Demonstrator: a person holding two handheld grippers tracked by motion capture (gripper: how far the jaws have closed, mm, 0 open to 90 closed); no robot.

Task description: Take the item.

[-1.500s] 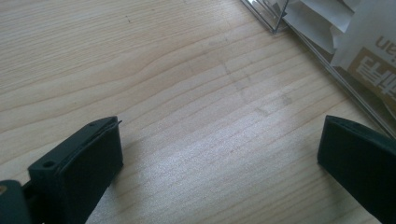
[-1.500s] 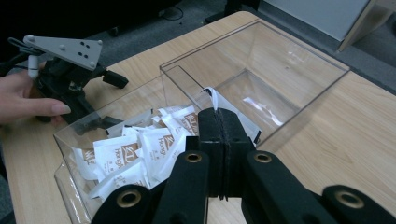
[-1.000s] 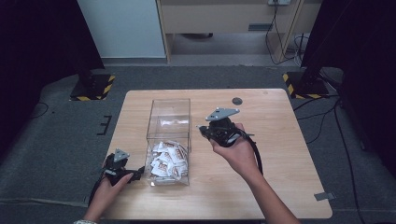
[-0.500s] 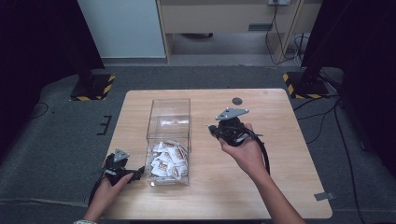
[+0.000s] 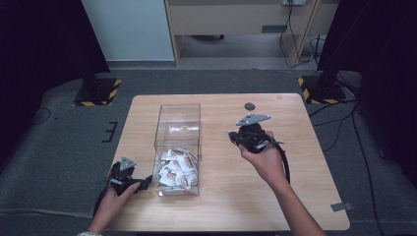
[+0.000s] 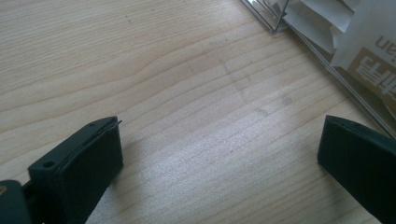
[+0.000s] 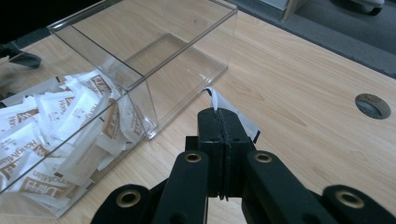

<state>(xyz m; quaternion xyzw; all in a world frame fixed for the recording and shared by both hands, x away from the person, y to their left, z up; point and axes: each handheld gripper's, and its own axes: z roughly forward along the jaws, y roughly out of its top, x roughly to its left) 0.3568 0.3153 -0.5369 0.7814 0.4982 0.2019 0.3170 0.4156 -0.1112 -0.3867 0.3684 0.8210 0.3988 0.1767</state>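
The right gripper (image 7: 219, 116) pinches a white packet (image 7: 219, 103) between its pressed-together jaws, held above the table (image 5: 295, 196) just right of the clear box (image 5: 178, 147). The left gripper (image 5: 129, 179) rests low on the table beside the box's near left corner, its jaws spread wide around nothing.

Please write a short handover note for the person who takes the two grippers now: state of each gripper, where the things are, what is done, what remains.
Right gripper: shut on one white packet, held above the table, right of the clear box.
Left gripper: open, empty, low on the table beside the box's near left corner.
Done: one packet out.
Left: probably set it down; many packets remain in the box.
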